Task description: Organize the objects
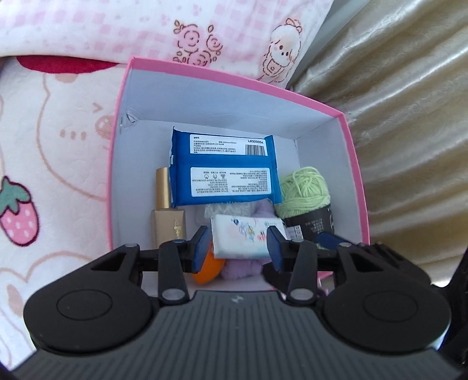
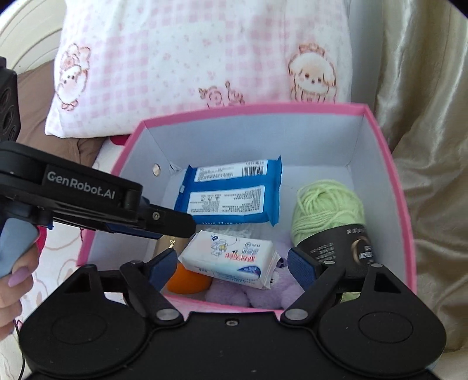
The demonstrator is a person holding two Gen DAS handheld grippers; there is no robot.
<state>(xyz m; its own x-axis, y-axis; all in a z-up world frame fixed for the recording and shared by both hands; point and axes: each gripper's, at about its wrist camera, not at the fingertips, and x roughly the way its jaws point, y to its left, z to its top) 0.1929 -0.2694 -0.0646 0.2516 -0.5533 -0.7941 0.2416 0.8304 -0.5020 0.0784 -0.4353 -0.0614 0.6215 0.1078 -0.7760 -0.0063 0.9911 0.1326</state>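
Observation:
A pink box [image 1: 355, 163] [image 2: 406, 210] with white inside walls holds a blue wet-wipe pack [image 1: 223, 171] [image 2: 231, 195], a green yarn ball [image 1: 305, 191] [image 2: 327, 210], a gold bottle [image 1: 166, 213], an orange thing [image 1: 209, 270] [image 2: 187, 280], a purple plush [image 1: 242, 267] [image 2: 260, 292] and a white tissue pack [image 1: 247, 236] [image 2: 234, 257]. My left gripper [image 1: 238, 248] is open above the tissue pack, its fingers either side of it. My right gripper [image 2: 234, 267] is open over the box's near edge. The left gripper also shows in the right wrist view [image 2: 163, 222].
The box sits on a strawberry-print blanket [image 1: 52, 163]. A pink checked pillow [image 1: 146, 26] [image 2: 190, 58] lies behind it. A beige curtain [image 1: 409, 117] [image 2: 433, 146] hangs to the right.

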